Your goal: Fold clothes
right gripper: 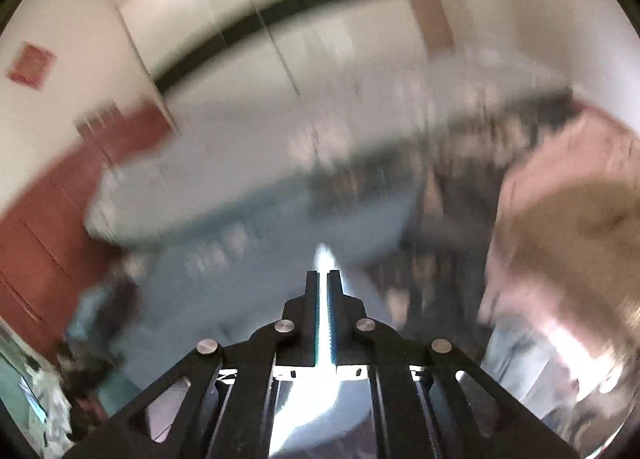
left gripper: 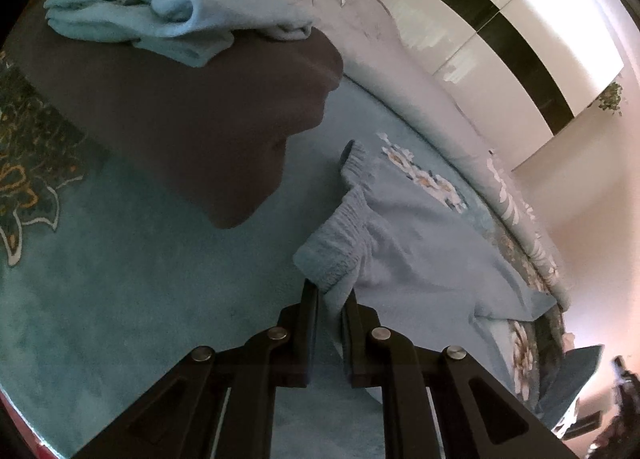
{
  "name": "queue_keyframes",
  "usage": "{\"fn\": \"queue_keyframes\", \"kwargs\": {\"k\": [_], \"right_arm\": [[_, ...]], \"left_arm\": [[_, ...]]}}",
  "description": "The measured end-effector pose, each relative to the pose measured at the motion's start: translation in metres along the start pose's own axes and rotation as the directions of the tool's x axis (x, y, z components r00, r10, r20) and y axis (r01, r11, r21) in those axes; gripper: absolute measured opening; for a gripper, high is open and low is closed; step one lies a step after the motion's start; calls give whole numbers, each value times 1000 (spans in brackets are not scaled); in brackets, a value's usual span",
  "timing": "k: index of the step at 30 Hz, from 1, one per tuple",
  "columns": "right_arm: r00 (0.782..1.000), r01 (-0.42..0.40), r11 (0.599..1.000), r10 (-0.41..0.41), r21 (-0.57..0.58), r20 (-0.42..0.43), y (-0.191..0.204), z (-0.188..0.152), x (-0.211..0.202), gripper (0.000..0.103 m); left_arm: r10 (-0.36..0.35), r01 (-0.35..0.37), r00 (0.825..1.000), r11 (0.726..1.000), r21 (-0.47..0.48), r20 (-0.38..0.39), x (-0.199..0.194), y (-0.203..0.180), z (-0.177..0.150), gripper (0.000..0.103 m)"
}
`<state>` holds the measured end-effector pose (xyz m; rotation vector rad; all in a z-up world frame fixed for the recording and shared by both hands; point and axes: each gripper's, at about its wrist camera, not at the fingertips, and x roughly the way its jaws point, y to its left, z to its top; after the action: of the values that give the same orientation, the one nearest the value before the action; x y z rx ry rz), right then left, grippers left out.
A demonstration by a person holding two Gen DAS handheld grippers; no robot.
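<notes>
On the bed point(left gripper: 140, 299), the left gripper point(left gripper: 330, 297) pinches one pale blue garment point(left gripper: 420, 251); one dark garment point(left gripper: 192, 115) lies near; the right gripper point(right gripper: 323, 277) looks pressed together, perhaps on cloth.

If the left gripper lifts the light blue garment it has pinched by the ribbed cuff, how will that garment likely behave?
Probably floppy: the light blue garment lies limp and creased on the bed, so it should drape from the left gripper. Likely light, being soft knit. The ribbed cuff looks thick and bunched, so it seems unlikely to slip out.
</notes>
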<state>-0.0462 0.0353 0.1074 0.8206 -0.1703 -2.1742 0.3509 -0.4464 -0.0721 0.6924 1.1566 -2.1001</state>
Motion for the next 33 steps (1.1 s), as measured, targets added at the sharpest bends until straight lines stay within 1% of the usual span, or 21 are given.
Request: {"fn": "queue_keyframes", "kwargs": {"k": [1,3,4,6,8,9,11,13,14,15,16,18,19,22,24,25,26,27,29,32,33], "right_arm": [[1000,10,1000,-10,9,17,-6,-2,-10,3],[999,45,998,-45,42,6,-25,-15,-23,3],[997,73,996,-72,56,-26,-35,-27,-23,3],[990,115,990,-107,79,-93,-52,-51,-15,4],[983,121,988,-106,98,-148,-59,-67,-3,4],[979,123,989,-107,85,-175,-57,-71,6,5],[966,126,992,-121,11,-230,-43,-74,29,5],[949,139,987,-157,-83,-274,-24,-74,55,12],[939,146,980,-179,-132,-292,-14,-78,69,32],[928,153,973,-201,-172,-312,-5,-82,85,42],[917,158,967,-219,-202,-333,4,-87,101,49],[890,142,957,-235,-252,-392,16,-96,133,49],[873,150,947,-262,-285,-412,22,-102,145,49],[822,210,898,-377,-387,-428,29,-117,171,49],[798,235,883,-414,-406,-439,26,-124,175,49],[795,240,883,-417,-403,-440,25,-125,175,48],[796,244,885,-417,-397,-439,24,-127,172,45],[795,252,885,-420,-391,-438,22,-127,169,28],[793,266,891,-419,-368,-442,17,-124,160,6],[815,254,930,-353,-266,-459,3,-113,145,4],[835,236,944,-319,-230,-448,2,-105,140,4]], "left_arm": [[0,0,1000,1000,0,0,0,0,-1,12],[5,-5,1000,1000,-4,-3,4,0,-1,12],[9,-9,1000,1000,-6,-6,5,1,-1,12],[17,-17,1000,1000,-15,-17,9,2,-1,12],[27,-27,999,1000,-14,-26,11,2,-2,12],[31,-31,999,999,-12,-28,11,2,-2,12],[34,-34,999,999,-12,-31,10,1,-2,12],[33,-33,999,999,-15,-31,9,0,-3,12],[33,-33,999,999,-17,-30,9,0,-3,12],[33,-34,999,999,-19,-29,9,0,-4,12],[34,-34,999,999,-21,-31,10,-1,-4,12],[35,-36,999,999,-20,-35,10,-1,-5,12],[36,-37,999,999,-19,-37,10,-2,-5,12],[33,-34,999,999,-14,-41,9,-1,-4,12],[26,-27,999,1000,-16,-44,9,1,-3,12],[23,-23,999,1000,-17,-45,9,1,-3,12],[21,-22,999,1000,-17,-47,9,2,-4,12],[19,-20,999,1000,-17,-48,10,3,-4,12],[14,-15,999,1000,-19,-51,11,5,-4,12],[5,-7,999,1000,-25,-54,13,8,-4,12],[2,-4,998,1000,-27,-55,13,9,-4,12]]}}
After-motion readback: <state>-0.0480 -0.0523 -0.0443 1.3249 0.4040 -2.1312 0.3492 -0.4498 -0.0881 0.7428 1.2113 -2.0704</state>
